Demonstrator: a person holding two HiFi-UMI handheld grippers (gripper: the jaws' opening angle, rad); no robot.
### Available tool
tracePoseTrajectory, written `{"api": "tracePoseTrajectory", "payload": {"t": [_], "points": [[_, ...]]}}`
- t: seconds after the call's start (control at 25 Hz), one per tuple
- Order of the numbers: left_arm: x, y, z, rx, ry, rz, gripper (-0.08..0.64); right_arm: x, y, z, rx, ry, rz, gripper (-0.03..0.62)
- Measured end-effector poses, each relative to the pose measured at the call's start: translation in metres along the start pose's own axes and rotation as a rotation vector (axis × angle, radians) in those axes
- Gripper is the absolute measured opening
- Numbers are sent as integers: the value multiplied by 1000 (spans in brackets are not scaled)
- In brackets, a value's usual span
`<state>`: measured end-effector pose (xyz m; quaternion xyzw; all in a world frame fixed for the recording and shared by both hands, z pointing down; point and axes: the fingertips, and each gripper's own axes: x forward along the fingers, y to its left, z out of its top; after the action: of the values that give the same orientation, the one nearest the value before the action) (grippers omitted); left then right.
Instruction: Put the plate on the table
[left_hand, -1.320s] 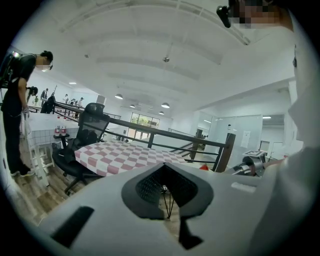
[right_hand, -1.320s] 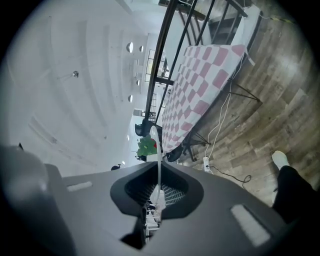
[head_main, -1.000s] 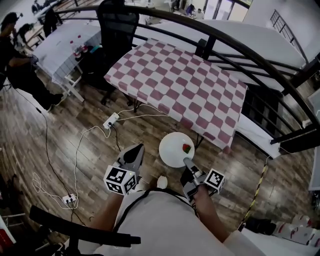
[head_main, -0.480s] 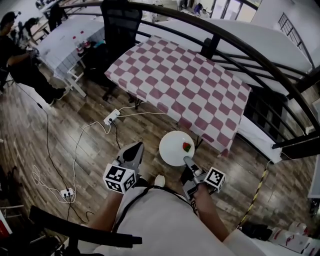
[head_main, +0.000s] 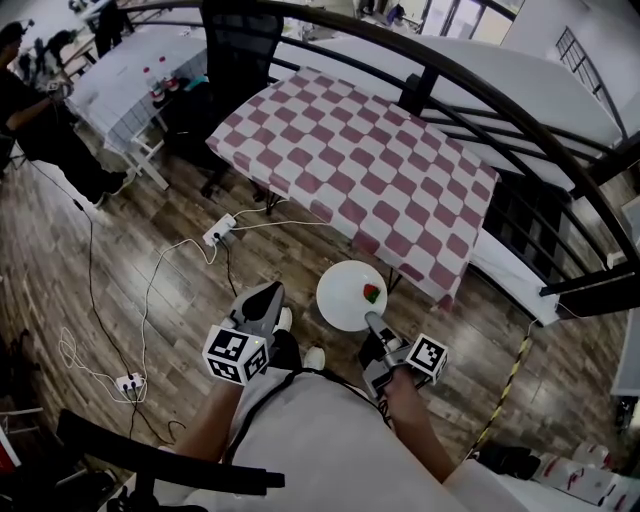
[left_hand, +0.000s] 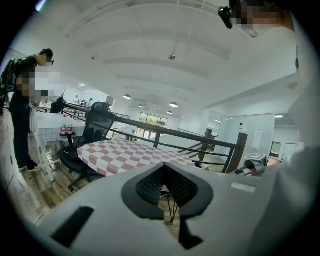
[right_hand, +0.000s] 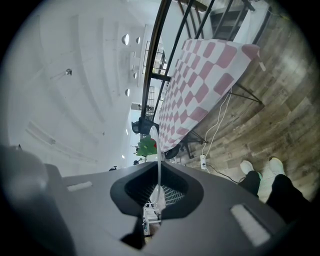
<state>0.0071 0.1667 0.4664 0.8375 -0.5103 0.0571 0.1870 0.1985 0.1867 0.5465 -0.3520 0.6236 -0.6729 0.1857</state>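
A white plate (head_main: 345, 297) with a small red and green item (head_main: 371, 293) on it hangs over the wooden floor, just short of the table's near corner. My right gripper (head_main: 372, 323) is shut on the plate's near rim. In the right gripper view the plate (right_hand: 158, 167) shows edge-on as a thin white line between the jaws, with the red and green item (right_hand: 146, 146) beside it. The table (head_main: 380, 165) wears a pink and white checked cloth and lies ahead of both grippers. My left gripper (head_main: 268, 294) is shut and empty, to the left of the plate.
A black office chair (head_main: 236, 50) stands at the table's far left end. A curved black railing (head_main: 480, 88) runs behind the table. A power strip (head_main: 218, 236) and white cables lie on the floor to the left. A person (head_main: 40, 120) stands at far left.
The person's shoes have shifted forward on the floor and the view has drifted slightly. The right gripper still holds the plate in the same way; the left stays shut.
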Motion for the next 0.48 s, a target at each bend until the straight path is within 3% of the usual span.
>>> {"api": "tracePoseTrajectory", "payload": {"t": [0.48], "points": [[21,33,14,11,3,-26,2,30,5,9,3,-33,-11,17]]}}
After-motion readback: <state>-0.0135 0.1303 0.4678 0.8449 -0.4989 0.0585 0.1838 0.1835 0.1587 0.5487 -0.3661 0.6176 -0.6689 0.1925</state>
